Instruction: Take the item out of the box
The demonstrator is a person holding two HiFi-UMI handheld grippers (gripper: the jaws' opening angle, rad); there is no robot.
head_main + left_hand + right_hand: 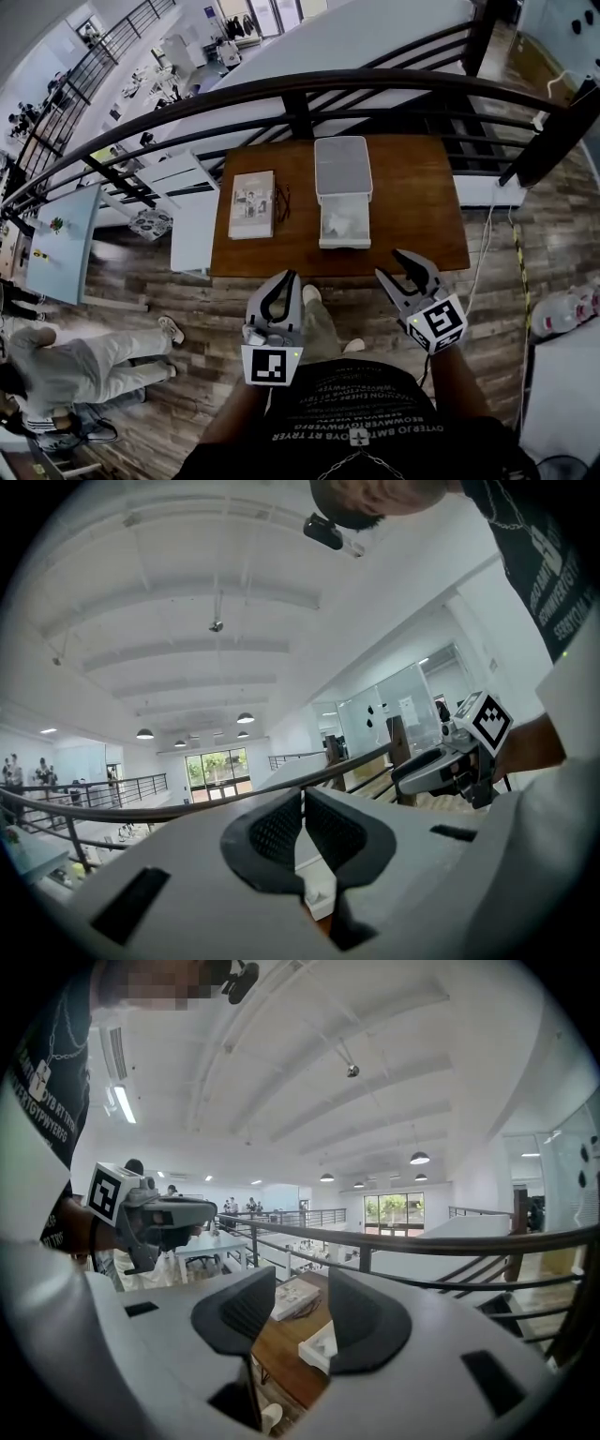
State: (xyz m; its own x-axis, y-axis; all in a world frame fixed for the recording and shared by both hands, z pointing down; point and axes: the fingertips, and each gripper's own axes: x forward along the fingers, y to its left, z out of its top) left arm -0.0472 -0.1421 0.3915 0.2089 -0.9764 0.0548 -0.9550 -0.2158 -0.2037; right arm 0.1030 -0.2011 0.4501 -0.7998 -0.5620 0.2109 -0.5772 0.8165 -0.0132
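Observation:
An open white box (344, 228) stands on the brown wooden table (412, 206), with its lid (342, 165) lying just behind it. Something white and crumpled (338, 222) lies inside; I cannot tell what it is. Both grippers hover in front of the table's near edge, above the floor. My left gripper (287, 279) is shut with nothing between its pads (281, 829). My right gripper (392, 263) stands open and empty, and through its gap in the right gripper view I see the box (319, 1346) below.
A booklet (252, 203) and a dark pair of glasses (283, 201) lie left of the box. A black railing (300, 89) runs behind the table. A white desk (192, 230) stands to the left, and a person in light trousers (84, 361) is on the floor at the lower left.

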